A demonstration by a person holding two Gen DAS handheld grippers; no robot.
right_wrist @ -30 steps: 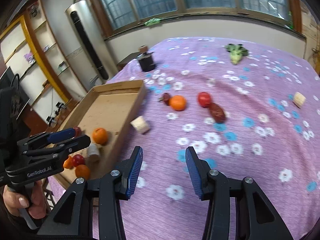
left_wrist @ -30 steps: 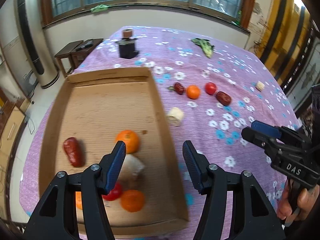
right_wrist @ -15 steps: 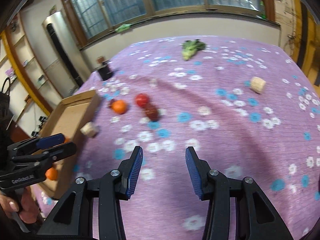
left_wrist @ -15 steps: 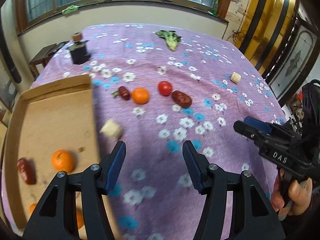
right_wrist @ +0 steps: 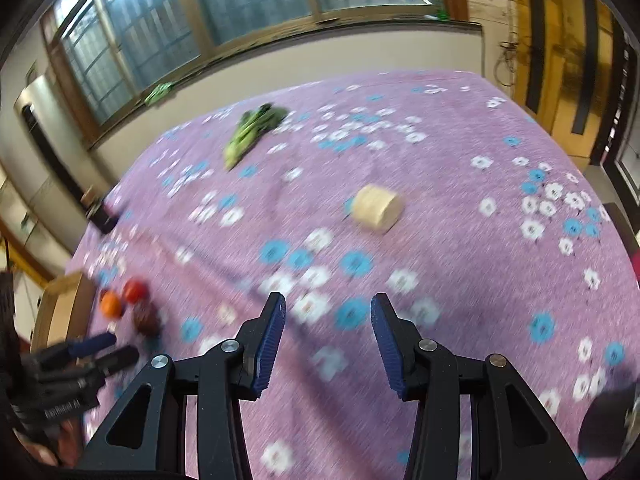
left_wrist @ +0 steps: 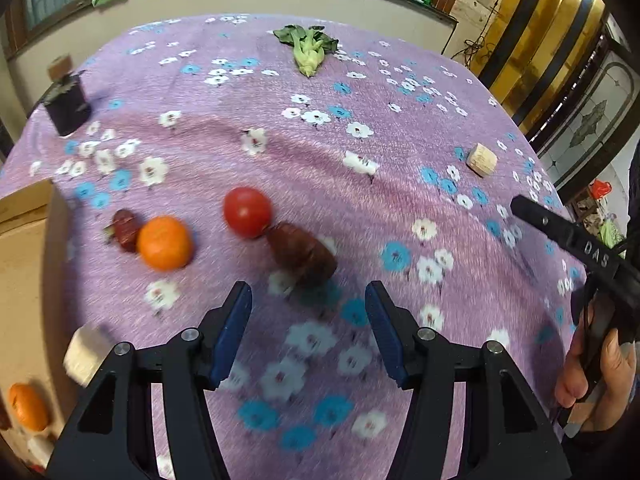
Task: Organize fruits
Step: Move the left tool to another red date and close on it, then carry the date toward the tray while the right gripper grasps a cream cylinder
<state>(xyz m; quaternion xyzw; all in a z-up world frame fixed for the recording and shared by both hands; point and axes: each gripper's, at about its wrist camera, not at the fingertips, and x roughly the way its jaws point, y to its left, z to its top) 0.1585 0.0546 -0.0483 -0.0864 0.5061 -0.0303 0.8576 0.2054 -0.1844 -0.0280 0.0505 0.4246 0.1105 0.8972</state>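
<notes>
The left gripper (left_wrist: 308,320) is seen with its fingers (left_wrist: 234,326) parted and nothing between them, above the purple flowered cloth (left_wrist: 400,140) of the worktop. Just ahead of the fingertips a dark red date (left_wrist: 302,254) lies, touching a red tomato (left_wrist: 247,212) beyond it. To the left of these an orange (left_wrist: 164,243) rests against a smaller dark red fruit (left_wrist: 125,230). A pale cork-like block (left_wrist: 83,355) is seen left of the left finger, beside the cardboard tray (left_wrist: 24,264), where another orange (left_wrist: 28,407) lies.

The right gripper (right_wrist: 328,334) is likewise released and empty, over bare cloth. A pale cylinder (right_wrist: 376,210) lies well ahead of its fingers; the fruits are far off to the left. Leafy greens (left_wrist: 306,48) lie at the far side.
</notes>
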